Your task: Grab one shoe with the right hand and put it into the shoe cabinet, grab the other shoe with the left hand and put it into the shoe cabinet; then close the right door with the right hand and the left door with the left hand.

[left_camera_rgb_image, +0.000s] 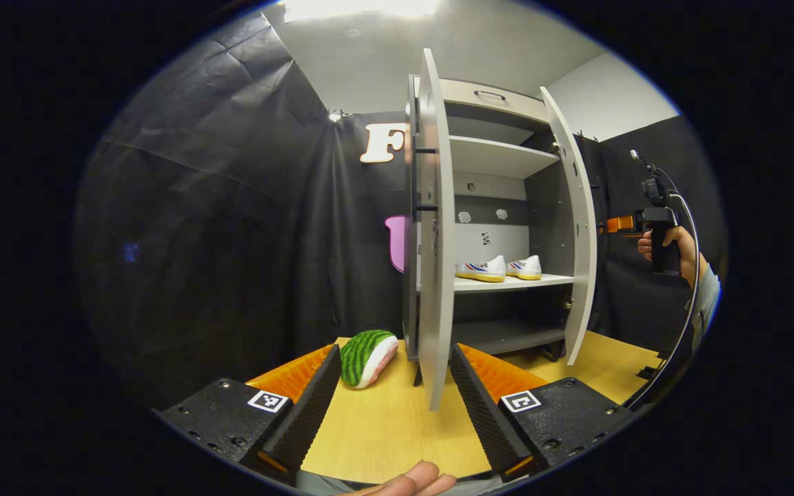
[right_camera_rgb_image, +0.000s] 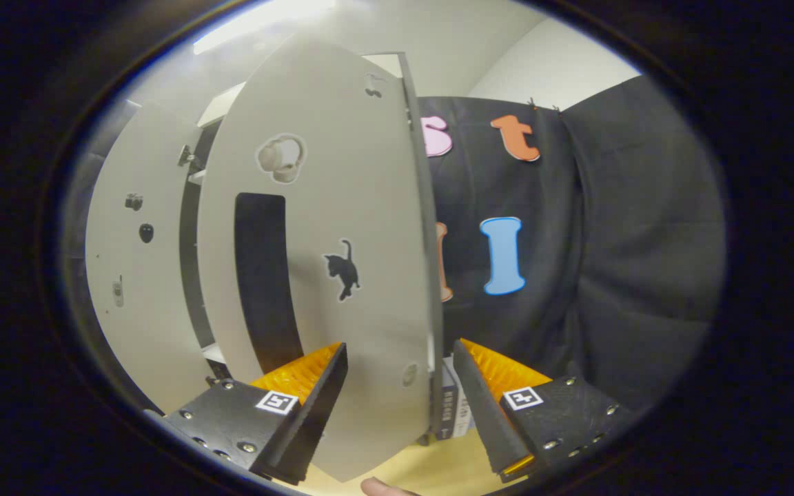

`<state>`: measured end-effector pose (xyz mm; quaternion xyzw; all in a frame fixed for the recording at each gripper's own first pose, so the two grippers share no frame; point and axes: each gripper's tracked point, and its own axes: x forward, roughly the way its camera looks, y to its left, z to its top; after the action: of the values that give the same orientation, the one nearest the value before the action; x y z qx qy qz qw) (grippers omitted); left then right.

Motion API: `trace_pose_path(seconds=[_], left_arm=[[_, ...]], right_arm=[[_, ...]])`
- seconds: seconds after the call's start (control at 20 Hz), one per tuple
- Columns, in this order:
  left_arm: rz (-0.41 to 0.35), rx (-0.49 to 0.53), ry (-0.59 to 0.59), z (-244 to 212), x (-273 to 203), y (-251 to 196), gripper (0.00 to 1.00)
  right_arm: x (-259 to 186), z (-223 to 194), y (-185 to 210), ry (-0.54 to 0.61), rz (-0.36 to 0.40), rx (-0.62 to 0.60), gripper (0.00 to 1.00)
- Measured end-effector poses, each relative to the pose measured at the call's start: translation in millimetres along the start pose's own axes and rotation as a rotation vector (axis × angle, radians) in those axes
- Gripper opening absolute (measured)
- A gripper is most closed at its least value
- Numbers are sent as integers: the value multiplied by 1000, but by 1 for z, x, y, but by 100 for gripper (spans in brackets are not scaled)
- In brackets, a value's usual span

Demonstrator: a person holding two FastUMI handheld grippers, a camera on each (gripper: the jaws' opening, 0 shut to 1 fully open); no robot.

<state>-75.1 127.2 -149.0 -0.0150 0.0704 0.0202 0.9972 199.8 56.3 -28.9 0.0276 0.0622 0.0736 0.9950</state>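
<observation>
Yellow table [left_camera_rgb_image: 383,427] carries the cabinet [left_camera_rgb_image: 500,158]; both shoes [left_camera_rgb_image: 483,269] sit on its middle shelf. Your right gripper [right_camera_rgb_image: 400,386] straddles the right door [right_camera_rgb_image: 328,241] edge, jaws spread; left gripper [left_camera_rgb_image: 390,393] likewise spread. Risk: door edge slips between fingers, swinging unevenly.

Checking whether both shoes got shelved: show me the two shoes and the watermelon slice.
Left shoe [left_camera_rgb_image: 482,269]: left gripper view, its side.
Right shoe [left_camera_rgb_image: 525,267]: left gripper view, its side.
Watermelon slice [left_camera_rgb_image: 362,355]: left gripper view, striped green rind.
</observation>
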Motion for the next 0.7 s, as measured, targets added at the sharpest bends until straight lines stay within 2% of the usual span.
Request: trace_pose_path(seconds=[0.1,0.25,0.35,0.4,0.45,0.5,0.65,0.7], left_arm=[[20,-2,-11,4,2,11,94],[49,-18,-20,11,2,30,96],[74,-11,-49,21,4,41,96],[84,-12,-64,26,5,45,93],[84,-17,-72,29,7,46,96],[83,-21,-77,29,7,46,94],[95,-15,-83,36,14,53,96],[99,-18,-84,40,16,56,93]], right_arm=[[-5,-6,5,-22,-11,-23,92],[-20,-13,12,-69,-9,-29,96],[-32,-24,14,-66,6,-26,94],[-40,-28,16,-67,25,-25,94],[-49,-33,18,-65,38,-30,94],[-59,-36,15,-71,43,-36,94],[-93,-56,8,-88,43,-29,94],[-105,-63,13,-104,69,-9,92]])
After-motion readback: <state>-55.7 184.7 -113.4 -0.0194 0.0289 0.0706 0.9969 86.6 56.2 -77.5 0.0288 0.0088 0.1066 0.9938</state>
